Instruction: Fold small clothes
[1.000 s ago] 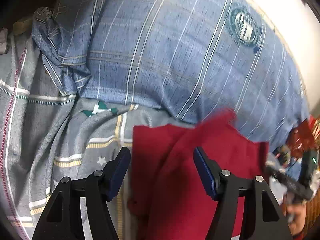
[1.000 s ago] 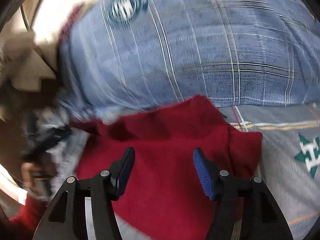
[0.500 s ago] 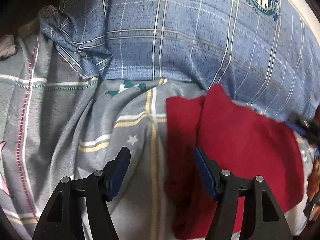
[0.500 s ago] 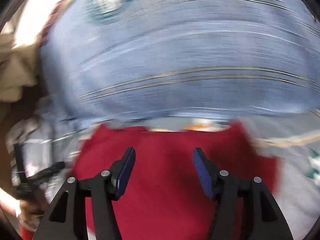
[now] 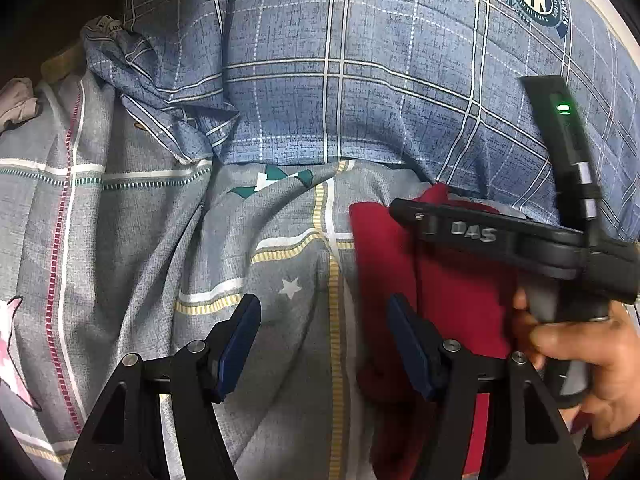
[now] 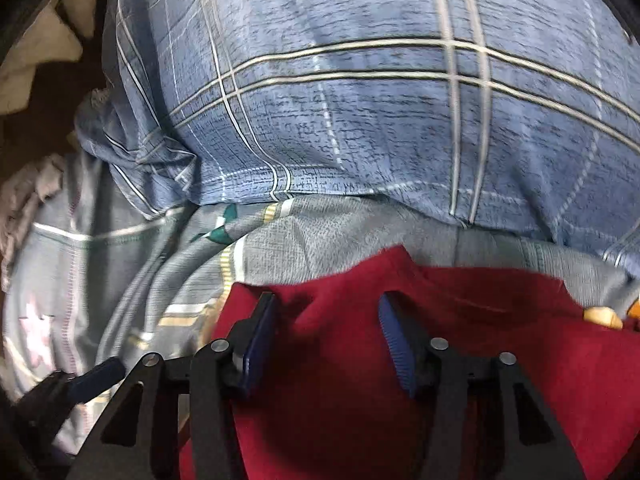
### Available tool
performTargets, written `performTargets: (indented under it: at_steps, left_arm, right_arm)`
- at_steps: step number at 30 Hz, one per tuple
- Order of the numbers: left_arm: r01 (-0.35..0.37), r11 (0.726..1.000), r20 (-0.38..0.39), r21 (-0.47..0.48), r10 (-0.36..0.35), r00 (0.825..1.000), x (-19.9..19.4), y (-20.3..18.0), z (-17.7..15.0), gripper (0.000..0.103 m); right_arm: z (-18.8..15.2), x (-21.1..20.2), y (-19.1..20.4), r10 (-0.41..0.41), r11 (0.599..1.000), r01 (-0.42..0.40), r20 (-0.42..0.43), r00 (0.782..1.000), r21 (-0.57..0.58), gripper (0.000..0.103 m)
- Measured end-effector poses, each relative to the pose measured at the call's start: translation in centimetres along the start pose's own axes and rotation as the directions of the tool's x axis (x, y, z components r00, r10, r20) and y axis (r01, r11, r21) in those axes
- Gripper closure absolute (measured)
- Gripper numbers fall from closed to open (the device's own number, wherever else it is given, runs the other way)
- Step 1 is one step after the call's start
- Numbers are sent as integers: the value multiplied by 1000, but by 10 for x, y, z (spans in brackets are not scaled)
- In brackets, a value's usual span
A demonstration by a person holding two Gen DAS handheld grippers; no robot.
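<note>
Left wrist view: left tongs (image 5: 324, 344) released, over the grey bedsheet (image 5: 160, 240), just left of the red garment (image 5: 460, 292). Garment lies on the sheet just below the blue plaid pillow (image 5: 360, 80); right tongs' body crosses above it.

Right wrist view: right tongs (image 6: 326, 344) released, straddling a raised ridge of the red garment (image 6: 520, 380). Looks soft, light, limp; I'd pinch a corner or hem edge.

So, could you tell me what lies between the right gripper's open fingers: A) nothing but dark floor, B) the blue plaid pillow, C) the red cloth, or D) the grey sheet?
C: in the right wrist view the right gripper is open over the red cloth.
</note>
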State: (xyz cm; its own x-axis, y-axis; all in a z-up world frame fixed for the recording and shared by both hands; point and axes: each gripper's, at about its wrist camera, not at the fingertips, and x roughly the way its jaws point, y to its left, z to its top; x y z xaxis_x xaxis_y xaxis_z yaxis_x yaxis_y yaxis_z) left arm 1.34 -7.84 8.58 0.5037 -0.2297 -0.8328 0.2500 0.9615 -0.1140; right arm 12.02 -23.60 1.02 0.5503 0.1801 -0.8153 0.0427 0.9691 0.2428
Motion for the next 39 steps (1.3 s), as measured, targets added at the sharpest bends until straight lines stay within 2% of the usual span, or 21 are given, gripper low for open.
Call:
performTargets:
  at_steps: [2,5,11,15,17,19,20,22,23,25,27,28,30,34,37,39]
  left_arm:
    - [-3,1000,1,4,3,1000,0,0,-1,38]
    - [5,1000,6,2,-5,1000,-2,0,-1,38]
    - [47,999,24,-12,-47,999,-7,1,-3,38]
    - [78,997,19,-9,-78,997,-7,-2,-6,38]
    - [82,997,13,9,-82,997,-6,-7,-7,38]
    - [76,996,11,44,-76,997,-4,-16,-9,38]
    - [72,996,8,56,-72,997,-3,-19,-10,38]
    - [59,996,-6,70,-58,998,3,-23,-11,38]
    - [51,996,-15,70,-50,999,7,-24,-12,38]
    - [51,997,-24,56,-50,998,11,-23,-12,36]
    - [54,998,-25,41,-53,998,13,-23,-11,35]
    - [60,998,-27,32,-59,998,13,-21,-10,35]
    - [65,998,-29,22,-64,998,14,-20,-9,34]
    - [69,998,-32,9,-68,997,15,-18,-10,32]
    - [80,997,-37,-3,-80,996,16,-15,-8,32]
    - [83,996,-34,-14,-84,996,14,-12,-7,32]
  right_arm:
    - [-1,-4,-2,14,1000,-14,-1,1000,2,45]
    - [-10,-29,-12,87,995,-87,7,996,52,46]
    - [-53,-101,-40,70,996,-74,87,994,48,36]
    - [-89,-150,-77,-40,997,31,127,991,67,34]
    - [-111,-177,-100,-163,985,152,144,976,86,34]
    - [-132,-201,-126,-250,964,232,148,957,128,34]
    - [-143,-214,-141,-269,956,246,146,952,158,34]
    - [-161,-227,-166,-279,946,253,116,953,200,36]
    - [-169,-226,-176,-309,935,286,86,947,208,38]
    - [-186,-221,-194,-412,892,400,12,911,210,41]
    - [-199,-226,-204,-345,910,323,42,938,259,43]
    - [-202,-232,-209,-326,906,299,43,944,299,42]
    - [-199,-238,-205,-330,905,295,66,942,307,42]
    - [-167,-243,-184,-350,918,308,144,925,250,41]
    - [-139,-225,-180,-361,919,324,153,920,224,42]
    - [-122,-201,-185,-394,908,363,129,910,210,45]
